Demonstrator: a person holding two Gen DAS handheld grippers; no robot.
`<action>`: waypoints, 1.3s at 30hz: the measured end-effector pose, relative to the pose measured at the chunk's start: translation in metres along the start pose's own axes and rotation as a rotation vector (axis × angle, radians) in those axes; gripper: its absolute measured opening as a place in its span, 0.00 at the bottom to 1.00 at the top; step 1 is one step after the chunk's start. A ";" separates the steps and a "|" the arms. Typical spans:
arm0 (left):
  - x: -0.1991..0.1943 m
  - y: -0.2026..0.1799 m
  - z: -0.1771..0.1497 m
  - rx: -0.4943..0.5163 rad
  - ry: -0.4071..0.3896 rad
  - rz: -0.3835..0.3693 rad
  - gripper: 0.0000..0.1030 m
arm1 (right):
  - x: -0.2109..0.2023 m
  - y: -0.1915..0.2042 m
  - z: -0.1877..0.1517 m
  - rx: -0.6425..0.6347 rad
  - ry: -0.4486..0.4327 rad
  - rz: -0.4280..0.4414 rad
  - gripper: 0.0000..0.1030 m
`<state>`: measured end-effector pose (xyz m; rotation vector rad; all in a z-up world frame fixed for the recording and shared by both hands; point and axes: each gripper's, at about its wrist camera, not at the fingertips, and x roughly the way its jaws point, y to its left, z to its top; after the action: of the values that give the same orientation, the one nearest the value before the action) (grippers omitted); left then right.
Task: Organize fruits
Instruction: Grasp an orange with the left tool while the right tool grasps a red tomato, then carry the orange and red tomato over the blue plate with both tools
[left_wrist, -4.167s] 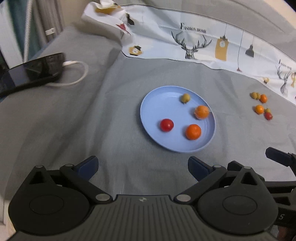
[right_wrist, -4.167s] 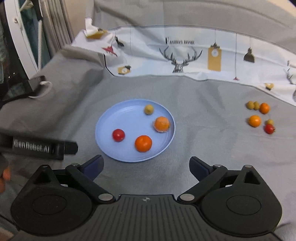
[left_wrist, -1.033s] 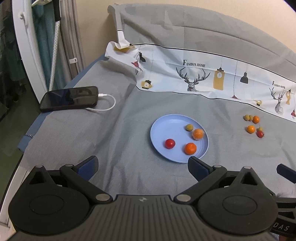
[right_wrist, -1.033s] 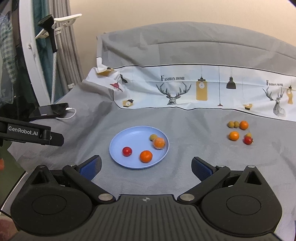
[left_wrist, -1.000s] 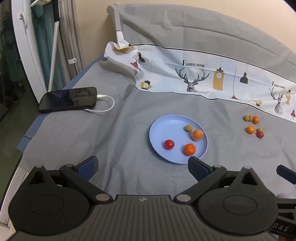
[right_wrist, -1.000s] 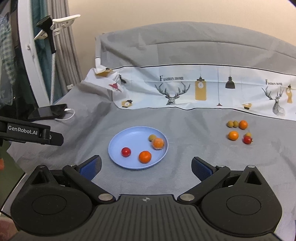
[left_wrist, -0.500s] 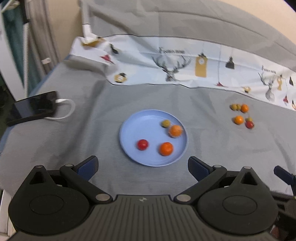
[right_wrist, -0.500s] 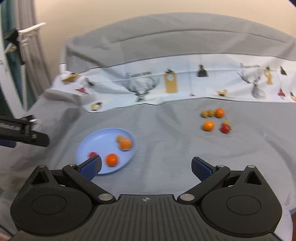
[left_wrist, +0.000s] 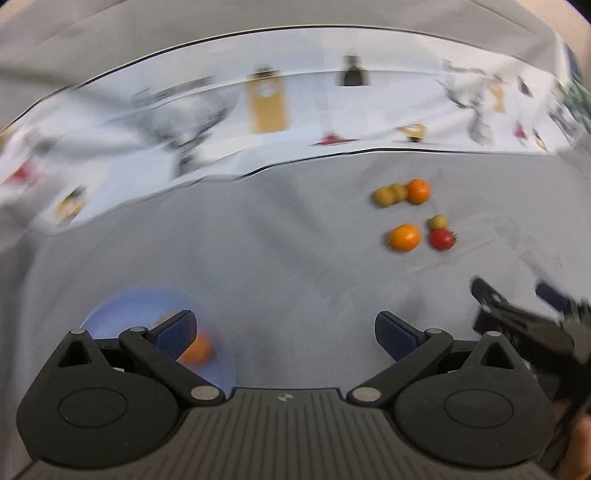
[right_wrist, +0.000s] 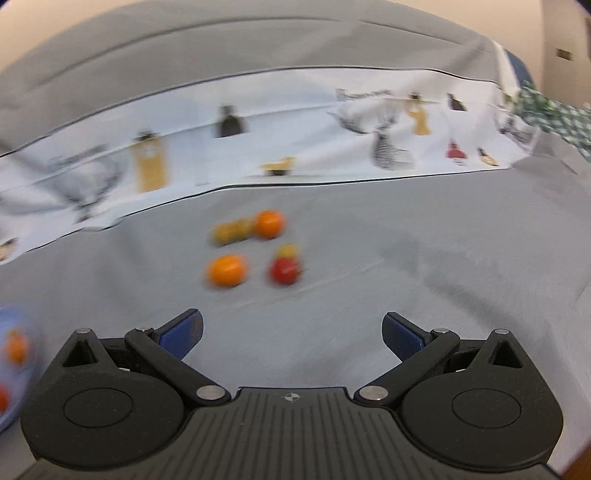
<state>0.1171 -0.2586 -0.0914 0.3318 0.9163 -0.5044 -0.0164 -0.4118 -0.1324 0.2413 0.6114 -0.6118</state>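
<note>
Grey bedding (right_wrist: 424, 258) covers the whole work surface, with a white printed band (right_wrist: 295, 125) of deer and lantern motifs along its far edge; both views are motion-blurred. We see six loose fruits in a cluster on the grey cloth near that band: two yellow-green ones (right_wrist: 232, 230) touching an orange one (right_wrist: 270, 223), then nearer us another orange fruit (right_wrist: 226, 270), a small yellow one (right_wrist: 288, 252) and a red tomato (right_wrist: 283, 271) just beside it. Our blue plate (left_wrist: 122, 314) lies toward the left edge of the surface, holding an orange fruit (left_wrist: 197, 350); its other contents are partly hidden. Left gripper (left_wrist: 284, 328): jaws spread wide, nothing held. Right gripper (right_wrist: 291, 328): jaws likewise wide apart and empty, facing the loose cluster, which lies well beyond its fingertips.
</note>
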 end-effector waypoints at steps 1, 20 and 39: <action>0.017 -0.011 0.008 0.041 -0.003 -0.011 1.00 | 0.019 -0.006 0.004 0.001 -0.004 -0.007 0.99; 0.183 -0.118 0.079 0.299 0.141 -0.223 0.42 | 0.149 -0.036 0.019 -0.121 0.025 -0.010 0.73; 0.009 -0.018 -0.022 0.018 0.169 -0.122 0.41 | 0.080 -0.052 0.024 0.018 -0.066 -0.174 0.28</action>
<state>0.0970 -0.2653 -0.1126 0.3400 1.1015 -0.6041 0.0149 -0.4994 -0.1631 0.1856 0.5673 -0.7904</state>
